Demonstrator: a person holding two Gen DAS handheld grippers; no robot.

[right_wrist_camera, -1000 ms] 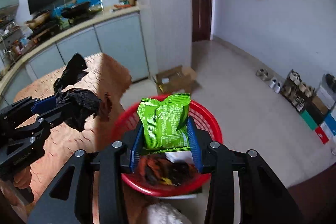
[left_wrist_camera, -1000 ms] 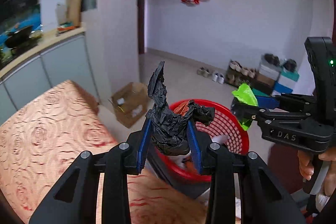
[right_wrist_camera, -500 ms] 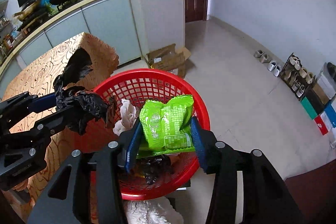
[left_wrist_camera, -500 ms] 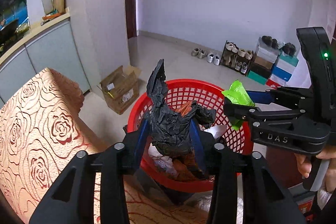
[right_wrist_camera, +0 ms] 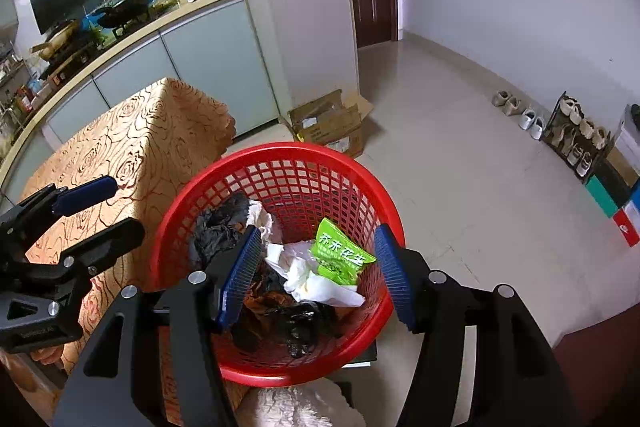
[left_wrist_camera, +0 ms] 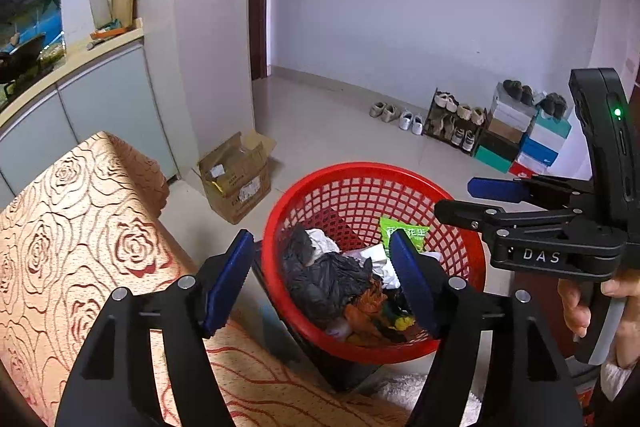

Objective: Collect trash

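Observation:
A red mesh basket (left_wrist_camera: 352, 183) (right_wrist_camera: 280, 155) holds trash: a crumpled black bag (left_wrist_camera: 324, 279) (right_wrist_camera: 218, 227), a green snack packet (left_wrist_camera: 404, 233) (right_wrist_camera: 340, 251), white tissue (right_wrist_camera: 308, 275) and other scraps. My left gripper (left_wrist_camera: 324, 279) hovers over the basket's near left side, its jaws opening and nothing held between the blue pads. My right gripper (right_wrist_camera: 316, 271) hangs above the basket's middle, jaws also opening, empty, with the green packet lying below in the basket. In each wrist view the other gripper shows at the frame's side.
A table with an orange rose-patterned cloth (left_wrist_camera: 80, 227) (right_wrist_camera: 132, 143) borders the basket on the left. An open cardboard box (left_wrist_camera: 236, 179) (right_wrist_camera: 332, 123) sits on the tiled floor beyond. Shoes and a shoe rack (left_wrist_camera: 456, 123) line the far wall. Something white and fluffy (right_wrist_camera: 300, 407) lies below the basket.
Both grippers let go: the black bag dropped from the left and the green packet from the right into the basket. Both hands sank a little toward the basket and their jaws spread wide.

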